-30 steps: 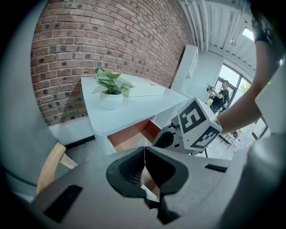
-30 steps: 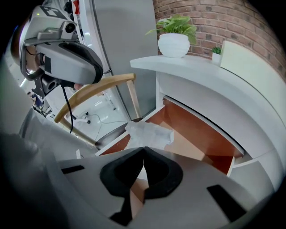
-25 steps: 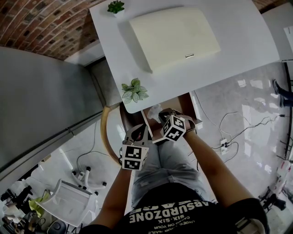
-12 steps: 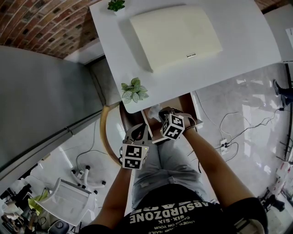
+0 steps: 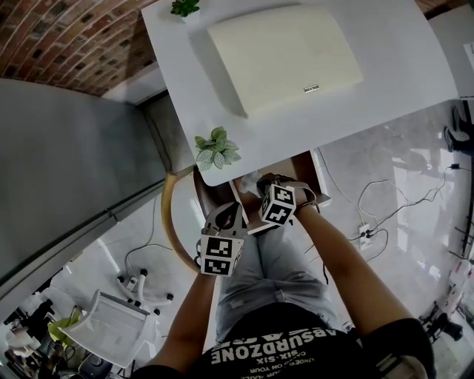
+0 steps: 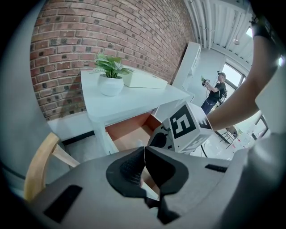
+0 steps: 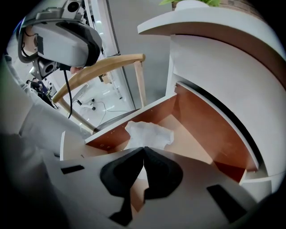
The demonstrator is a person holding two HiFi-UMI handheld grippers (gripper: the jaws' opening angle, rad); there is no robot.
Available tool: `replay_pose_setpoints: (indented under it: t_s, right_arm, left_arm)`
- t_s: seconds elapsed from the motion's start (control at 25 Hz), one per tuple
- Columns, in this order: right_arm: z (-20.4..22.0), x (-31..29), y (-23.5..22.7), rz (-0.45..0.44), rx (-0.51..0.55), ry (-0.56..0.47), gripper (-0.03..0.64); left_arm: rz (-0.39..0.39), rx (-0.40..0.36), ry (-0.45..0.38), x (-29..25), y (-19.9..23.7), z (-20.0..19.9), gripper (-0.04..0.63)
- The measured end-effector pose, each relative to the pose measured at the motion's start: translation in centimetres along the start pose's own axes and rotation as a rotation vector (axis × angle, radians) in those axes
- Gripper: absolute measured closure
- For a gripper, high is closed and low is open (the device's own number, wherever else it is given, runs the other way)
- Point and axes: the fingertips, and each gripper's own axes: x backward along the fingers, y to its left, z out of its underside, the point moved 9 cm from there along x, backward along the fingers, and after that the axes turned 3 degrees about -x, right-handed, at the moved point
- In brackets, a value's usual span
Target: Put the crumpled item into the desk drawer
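Observation:
The crumpled white item (image 7: 149, 133) lies inside the open wooden drawer (image 7: 201, 120) under the white desk (image 5: 400, 81). My right gripper (image 7: 144, 150) is shut, its jaws meeting just in front of the item, whose near edge they hide. In the head view the right gripper (image 5: 263, 186) hovers over the drawer (image 5: 305, 164), beside the crumpled item (image 5: 249, 180). My left gripper (image 5: 226, 215) hangs lower left, over the person's lap, and is shut on nothing (image 6: 145, 150). The left gripper view shows the drawer (image 6: 129, 132) and the right gripper's marker cube (image 6: 185, 125).
On the desk are a cream flat case (image 5: 285, 52), a potted plant (image 5: 216, 148) near the front edge and another plant (image 5: 185, 9) at the back. A wooden chair back (image 5: 169, 215) curves to the left. Cables (image 5: 370, 215) trail on the floor at right.
Both grippers have barely shifted; the right one stays over the open drawer and both stay shut.

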Motion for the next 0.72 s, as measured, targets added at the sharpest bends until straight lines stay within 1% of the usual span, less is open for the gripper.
replay_pose_setpoints:
  t_s: [0.72]
  right_arm:
    - [0.8,-2.8,-0.5,-0.024,0.016,0.054,0.618]
  left_arm:
    - [0.006,0.024,0.024,-1.1,0.6,1.1,0.589]
